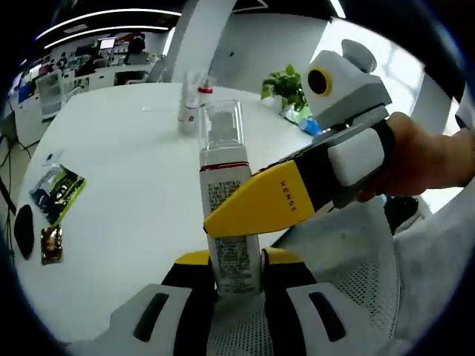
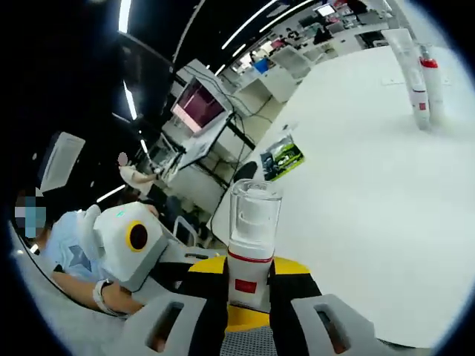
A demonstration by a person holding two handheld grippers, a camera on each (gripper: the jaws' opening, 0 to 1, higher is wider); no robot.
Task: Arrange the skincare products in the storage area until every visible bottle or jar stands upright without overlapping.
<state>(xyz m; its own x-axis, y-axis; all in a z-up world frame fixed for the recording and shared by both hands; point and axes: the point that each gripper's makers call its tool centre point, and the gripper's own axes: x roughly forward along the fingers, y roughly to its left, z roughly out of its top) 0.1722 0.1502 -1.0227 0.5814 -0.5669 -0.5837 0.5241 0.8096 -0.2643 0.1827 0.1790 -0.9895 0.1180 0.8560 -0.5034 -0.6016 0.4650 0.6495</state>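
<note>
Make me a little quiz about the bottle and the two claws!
1. True or false: the clear-capped bottle lies flat on the white table.
2. Which claws grip it? A: left alone. B: both. C: neither.
3. Fill in: the far bottles on the table have ___ marks.
Key: 1 false, it is held upright. 2 B, the left claw and the right claw. 3 red.
</note>
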